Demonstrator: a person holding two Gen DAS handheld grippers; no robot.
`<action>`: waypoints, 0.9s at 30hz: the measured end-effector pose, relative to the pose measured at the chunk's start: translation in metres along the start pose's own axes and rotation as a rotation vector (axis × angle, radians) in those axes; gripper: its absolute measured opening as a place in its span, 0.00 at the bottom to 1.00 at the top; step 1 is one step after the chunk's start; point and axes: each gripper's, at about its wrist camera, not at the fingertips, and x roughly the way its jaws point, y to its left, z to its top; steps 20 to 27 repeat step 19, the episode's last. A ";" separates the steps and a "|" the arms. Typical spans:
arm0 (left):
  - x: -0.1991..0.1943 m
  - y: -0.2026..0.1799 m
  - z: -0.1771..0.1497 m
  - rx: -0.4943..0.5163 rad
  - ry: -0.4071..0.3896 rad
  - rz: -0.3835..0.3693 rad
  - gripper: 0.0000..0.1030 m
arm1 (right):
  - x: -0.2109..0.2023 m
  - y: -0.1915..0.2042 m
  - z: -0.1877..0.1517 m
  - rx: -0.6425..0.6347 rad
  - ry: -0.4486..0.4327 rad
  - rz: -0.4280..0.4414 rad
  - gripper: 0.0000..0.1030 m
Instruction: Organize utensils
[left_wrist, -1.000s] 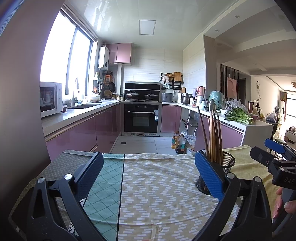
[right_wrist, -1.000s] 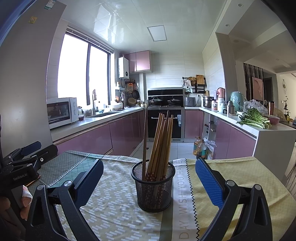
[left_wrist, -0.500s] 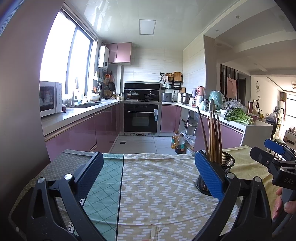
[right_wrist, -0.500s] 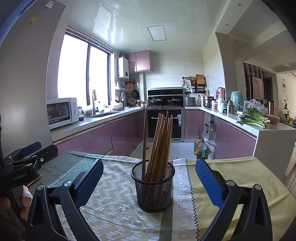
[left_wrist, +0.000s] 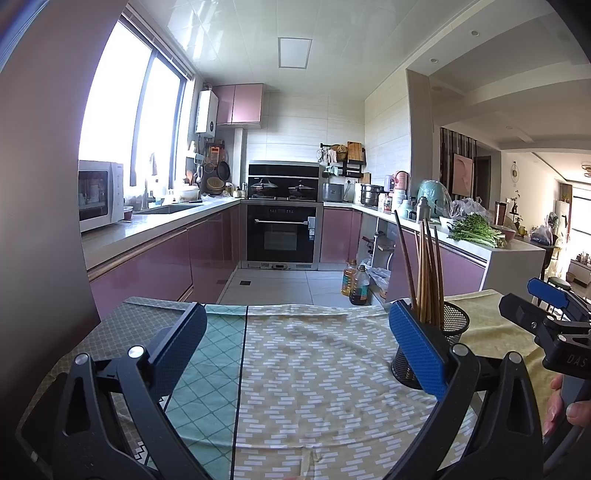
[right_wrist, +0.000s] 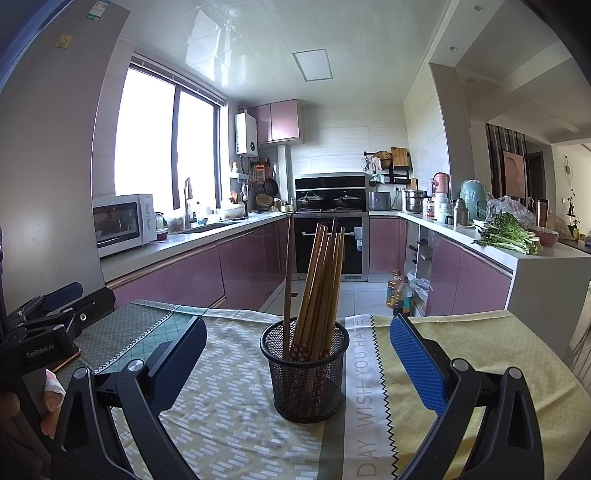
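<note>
A black mesh cup (right_wrist: 306, 373) stands upright on the cloth-covered table (right_wrist: 221, 424), holding several wooden chopsticks (right_wrist: 321, 280) and one darker stick. My right gripper (right_wrist: 297, 352) is open, its blue pads on either side of the cup and a little short of it, holding nothing. In the left wrist view the same cup (left_wrist: 452, 325) shows behind the right pad, chopsticks (left_wrist: 424, 273) sticking up. My left gripper (left_wrist: 295, 339) is open over bare cloth, left of the cup. Each gripper appears at the edge of the other's view.
The table's far edge (left_wrist: 288, 306) drops to a tiled kitchen floor with oil bottles (left_wrist: 356, 282). Pink cabinets, an oven (left_wrist: 282, 236) and a microwave (left_wrist: 99, 194) lie beyond. A person's fingers (left_wrist: 569, 406) hold the right handle; a hand (right_wrist: 26, 410) holds the left.
</note>
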 end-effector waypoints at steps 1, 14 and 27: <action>0.000 0.000 0.000 0.000 -0.001 0.000 0.94 | 0.000 0.000 0.000 -0.001 -0.001 -0.001 0.93; 0.012 0.001 -0.004 -0.009 0.046 0.011 0.94 | 0.005 -0.012 -0.003 -0.002 0.038 -0.008 0.93; 0.044 0.016 -0.015 0.005 0.205 0.025 0.94 | 0.045 -0.062 -0.019 0.008 0.276 -0.113 0.93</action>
